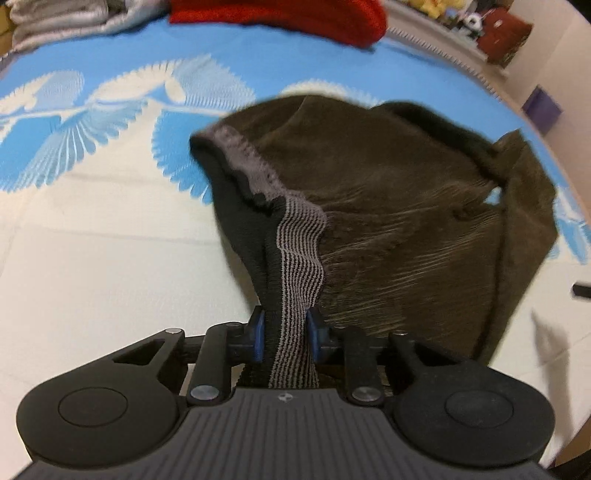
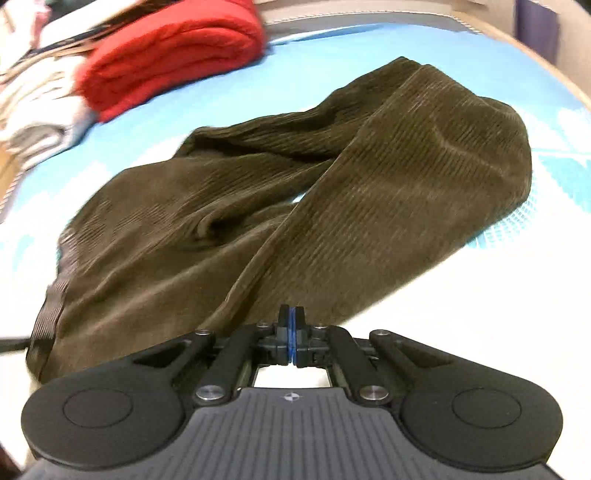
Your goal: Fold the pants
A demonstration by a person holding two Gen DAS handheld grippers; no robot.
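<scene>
Two wrist views look down on a bed covered by a blue and white patterned bedspread (image 1: 92, 229), with brown corduroy pants (image 1: 399, 221) lying on it. In the left wrist view, the left gripper (image 1: 287, 334) sits at the lower centre of the frame, its blue pads (image 1: 258, 332) pinched on the grey striped waistband (image 1: 295, 266), which rises from between them toward the middle of the frame; the rest of the garment bunches up and to the right. A red folded cloth (image 1: 288, 18) lies along the top edge, with grey fabric (image 1: 74, 18) in the upper left corner. In the right wrist view, the right gripper (image 2: 291, 332) is at the lower centre, its jaws pressed fully together with nothing between them, just at the near edge of a pant leg. The pants spread from the lower left to the upper right of the frame, one leg crossing over the other. The red cloth sits in the upper left, beside a pale pile (image 2: 33, 110). Both views are somewhat blurred.
</scene>
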